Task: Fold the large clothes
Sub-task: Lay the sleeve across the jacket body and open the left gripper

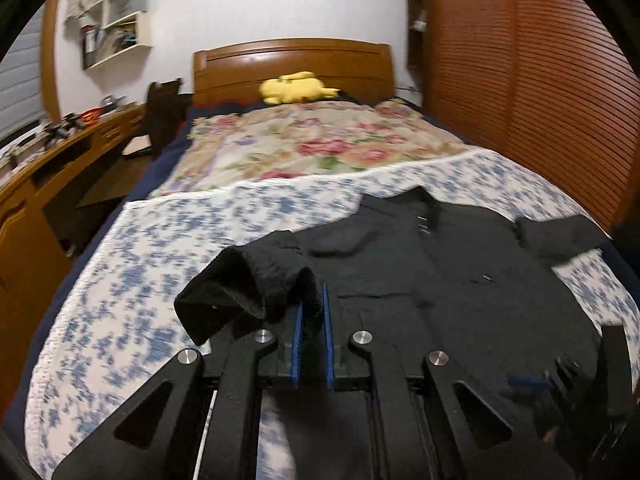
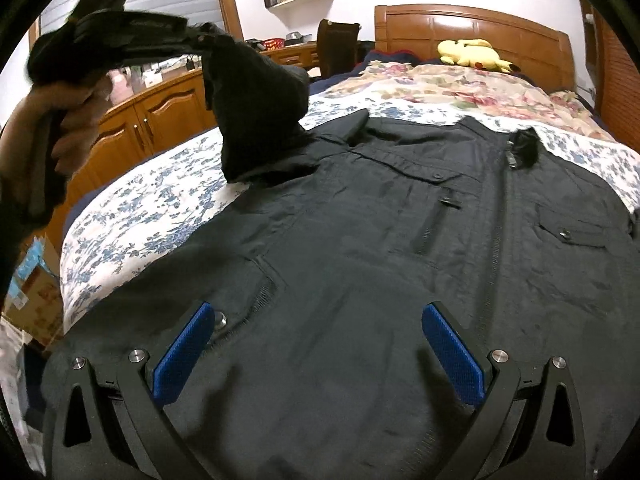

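A large black jacket (image 2: 400, 240) lies front up on the bed, collar toward the headboard; it also shows in the left wrist view (image 1: 440, 280). My left gripper (image 1: 312, 308) is shut on the cuff of the jacket's left sleeve (image 1: 248, 284) and holds it lifted above the bedspread. In the right wrist view the lifted sleeve (image 2: 256, 120) hangs from the left gripper (image 2: 200, 40) at the upper left. My right gripper (image 2: 316, 344) is open and empty, low over the jacket's hem, blue pads (image 2: 184, 352) spread wide.
The bed has a blue-flowered white bedspread (image 1: 140, 260), a floral quilt (image 1: 312, 144), a yellow plush toy (image 1: 296, 88) and a wooden headboard (image 1: 292, 64). A wooden desk and cabinets (image 2: 160, 112) run along the left. A slatted wooden wardrobe (image 1: 520, 80) stands on the right.
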`<state>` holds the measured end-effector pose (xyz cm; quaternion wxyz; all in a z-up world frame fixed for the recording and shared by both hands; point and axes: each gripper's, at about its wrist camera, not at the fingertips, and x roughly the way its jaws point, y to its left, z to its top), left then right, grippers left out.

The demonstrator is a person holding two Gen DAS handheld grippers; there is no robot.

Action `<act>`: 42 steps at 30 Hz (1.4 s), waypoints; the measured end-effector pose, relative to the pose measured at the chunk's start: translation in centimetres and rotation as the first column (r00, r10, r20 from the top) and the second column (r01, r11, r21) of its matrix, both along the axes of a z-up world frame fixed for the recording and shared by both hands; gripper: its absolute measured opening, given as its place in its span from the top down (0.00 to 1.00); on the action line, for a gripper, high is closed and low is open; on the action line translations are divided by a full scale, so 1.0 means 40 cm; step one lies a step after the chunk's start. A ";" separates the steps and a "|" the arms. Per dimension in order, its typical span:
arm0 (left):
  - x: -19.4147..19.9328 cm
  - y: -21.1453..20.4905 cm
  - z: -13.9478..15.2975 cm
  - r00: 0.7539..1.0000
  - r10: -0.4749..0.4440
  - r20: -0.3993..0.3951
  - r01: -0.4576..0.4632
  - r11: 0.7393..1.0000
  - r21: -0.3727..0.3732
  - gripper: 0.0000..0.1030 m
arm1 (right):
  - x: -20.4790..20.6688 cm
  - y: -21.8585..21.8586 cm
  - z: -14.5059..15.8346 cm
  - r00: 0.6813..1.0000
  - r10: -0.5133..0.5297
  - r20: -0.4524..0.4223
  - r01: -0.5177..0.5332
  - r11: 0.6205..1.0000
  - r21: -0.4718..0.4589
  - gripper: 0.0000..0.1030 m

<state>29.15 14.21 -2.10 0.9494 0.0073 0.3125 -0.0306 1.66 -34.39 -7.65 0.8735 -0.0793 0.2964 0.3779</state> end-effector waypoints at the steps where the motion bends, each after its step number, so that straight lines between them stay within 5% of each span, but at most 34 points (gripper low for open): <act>1: -0.010 -0.026 -0.003 1.000 -0.015 -0.005 0.015 1.000 -0.002 0.91 | 0.002 -0.018 0.004 1.000 -0.008 0.002 0.008 1.000 0.001 0.00; 11: -0.085 -0.219 -0.040 0.993 -0.113 -0.036 0.113 0.994 0.006 0.91 | -0.017 -0.195 0.008 0.990 -0.138 0.000 0.138 0.990 -0.002 0.00; 19: -0.174 -0.292 -0.083 0.989 -0.141 -0.041 0.140 0.990 -0.032 0.90 | -0.042 -0.234 0.043 0.978 -0.208 -0.020 0.208 0.978 -0.020 0.00; 27: -0.261 -0.264 -0.098 0.992 -0.130 -0.008 0.129 0.990 -0.047 0.68 | -0.097 -0.194 0.072 0.983 -0.184 0.011 0.184 0.983 -0.026 0.00; 42: -0.368 -0.089 -0.072 0.996 0.004 0.092 -0.001 0.999 -0.037 0.66 | -0.058 -0.042 0.043 0.999 -0.041 0.007 0.042 0.998 -0.052 0.06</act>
